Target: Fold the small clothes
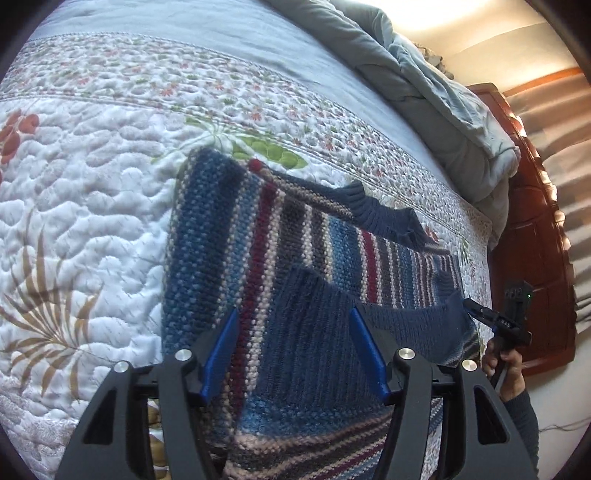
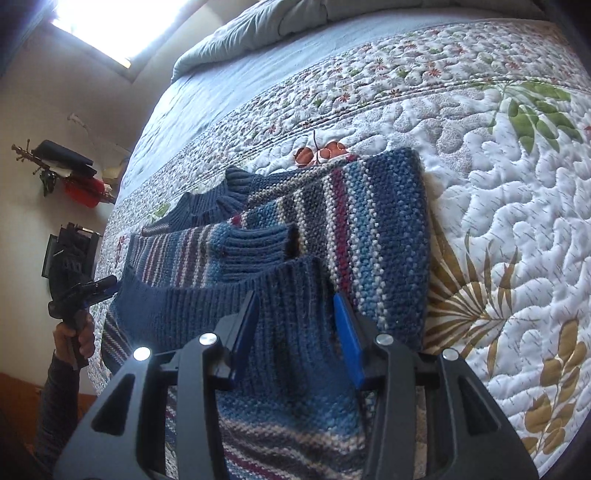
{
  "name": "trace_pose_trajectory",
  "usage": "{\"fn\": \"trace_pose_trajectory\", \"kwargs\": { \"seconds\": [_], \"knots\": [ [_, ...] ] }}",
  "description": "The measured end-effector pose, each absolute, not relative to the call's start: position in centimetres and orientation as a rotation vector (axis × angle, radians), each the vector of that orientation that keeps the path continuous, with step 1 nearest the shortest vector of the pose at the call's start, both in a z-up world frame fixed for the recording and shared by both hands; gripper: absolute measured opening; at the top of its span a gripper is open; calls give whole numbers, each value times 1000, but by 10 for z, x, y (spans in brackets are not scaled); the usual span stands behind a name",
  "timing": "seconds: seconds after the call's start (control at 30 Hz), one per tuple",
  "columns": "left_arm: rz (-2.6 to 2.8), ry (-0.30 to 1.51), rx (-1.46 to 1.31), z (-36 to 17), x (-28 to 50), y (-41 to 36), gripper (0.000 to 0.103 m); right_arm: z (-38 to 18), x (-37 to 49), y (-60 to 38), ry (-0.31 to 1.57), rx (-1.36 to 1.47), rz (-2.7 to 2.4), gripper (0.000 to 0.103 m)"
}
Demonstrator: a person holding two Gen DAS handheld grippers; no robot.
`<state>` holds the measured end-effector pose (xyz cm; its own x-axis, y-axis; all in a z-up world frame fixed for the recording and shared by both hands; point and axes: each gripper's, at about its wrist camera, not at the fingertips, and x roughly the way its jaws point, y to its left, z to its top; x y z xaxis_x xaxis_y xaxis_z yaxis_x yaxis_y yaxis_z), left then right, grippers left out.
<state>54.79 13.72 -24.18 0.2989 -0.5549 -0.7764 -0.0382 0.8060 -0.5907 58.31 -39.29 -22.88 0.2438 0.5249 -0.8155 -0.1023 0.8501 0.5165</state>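
A striped knit sweater in blue, maroon, white and grey lies folded on the quilted bedspread. Its dark blue ribbed hem is turned up over the body. A ribbed cuff rests further up. My left gripper hovers over the hem, jaws apart, the blue pads not pressing the knit. My right gripper stands the same way, open over the hem. Each wrist view shows the other gripper at the hem's far corner, the right gripper and the left gripper, each held by a hand.
A bunched grey-blue duvet lies at the head of the bed. A dark wooden headboard borders the bed's edge. A bright window and a wall shelf with dark and red items show beyond the other edge.
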Motion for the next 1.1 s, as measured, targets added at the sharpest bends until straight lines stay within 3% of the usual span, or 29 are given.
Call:
{"fn": "trace_pose_trajectory", "kwargs": {
  "seconds": [0.03, 0.13, 0.3, 0.4, 0.47, 0.73, 0.8, 1.1],
  "knots": [
    [-380, 1233, -553, -242, 547, 135, 34, -229, 584, -393, 1260, 395, 446, 41],
    [-382, 1233, -485, -243, 545, 130, 22, -230, 583, -394, 1263, 399, 460, 41],
    [-419, 1217, -466, -241, 542, 127, 20, -229, 581, -395, 1268, 381, 481, 38],
    [-432, 1194, -436, -236, 540, 124, 11, -226, 579, -392, 1259, 344, 490, 24],
    [-444, 1174, -418, -231, 537, 122, 11, -225, 578, -392, 1251, 335, 486, 22],
    [-416, 1135, -426, -231, 532, 123, 9, -216, 573, -392, 1214, 301, 475, 21],
    [-420, 1119, -426, -229, 529, 122, 9, -214, 570, -390, 1209, 292, 490, 15],
    [-398, 1075, -410, -212, 522, 123, 8, -202, 565, -387, 1148, 263, 473, 9]
  ]
}}
